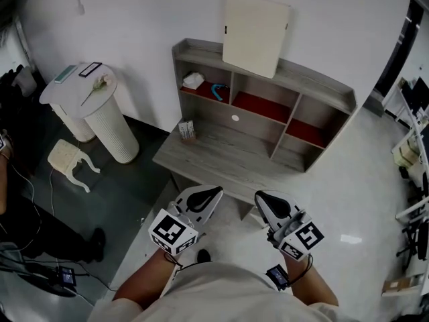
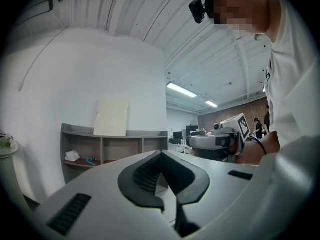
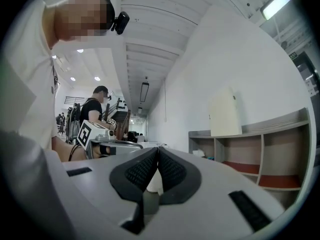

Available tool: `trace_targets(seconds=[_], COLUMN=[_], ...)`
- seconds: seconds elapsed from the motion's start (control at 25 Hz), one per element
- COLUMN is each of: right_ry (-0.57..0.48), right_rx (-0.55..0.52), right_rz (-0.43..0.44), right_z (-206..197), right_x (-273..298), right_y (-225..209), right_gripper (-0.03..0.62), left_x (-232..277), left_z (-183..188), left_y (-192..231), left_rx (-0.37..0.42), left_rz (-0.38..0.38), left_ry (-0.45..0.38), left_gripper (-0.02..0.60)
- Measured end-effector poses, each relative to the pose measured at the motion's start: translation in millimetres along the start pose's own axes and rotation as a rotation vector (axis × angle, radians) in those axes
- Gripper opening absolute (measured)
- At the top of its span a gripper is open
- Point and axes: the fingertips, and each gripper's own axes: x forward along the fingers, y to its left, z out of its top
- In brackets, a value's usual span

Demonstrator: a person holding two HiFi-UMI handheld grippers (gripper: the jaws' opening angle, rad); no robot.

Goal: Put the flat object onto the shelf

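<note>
The flat object, a cream board (image 1: 257, 35), stands on top of the grey wooden shelf unit (image 1: 322, 86) and leans against the white wall. It also shows in the left gripper view as the board (image 2: 112, 116) and in the right gripper view as the board (image 3: 224, 112). My left gripper (image 1: 218, 191) and right gripper (image 1: 258, 196) hover side by side just in front of the shelf's lower desk surface, both pointing level at it. Each is shut with nothing between its jaws: left gripper (image 2: 161, 154), right gripper (image 3: 158, 150). Both are well short of the board.
A white cloth (image 1: 194, 80) and a teal item (image 1: 218, 91) lie in the left cubby. A small box (image 1: 187, 129) stands on the desk surface. Left of the shelf are a white ribbed round table (image 1: 100, 113) and a tipped stool (image 1: 70, 158). A person (image 1: 13, 200) is at the far left.
</note>
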Motion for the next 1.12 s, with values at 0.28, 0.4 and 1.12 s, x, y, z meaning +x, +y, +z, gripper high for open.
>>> trace_targets(seconds=[0.28,0.4,1.12], right_ry=[0.025,0.046,0.051], right_rx=[-0.001,0.017,-0.038], right_rz=[0.033,0.053,0.092], right_z=[-13.6,-25.3,-28.5], right_x=[-68.0,-95.1,-169.2], right_y=[15.7,20.2,42.8], right_gripper=[0.02,0.02,0.02], left_x=[2.3,2.1,-4.1], left_z=[-10.3,-18.4,-25.4], left_y=[-69.0,-98.1,-185.5], left_rx=[-0.018,-0.023,-0.041], left_rz=[0.054,0.066,0.104], left_ry=[-0.005,0.0,0.018], left_gripper=[0.015,0.015,0.015])
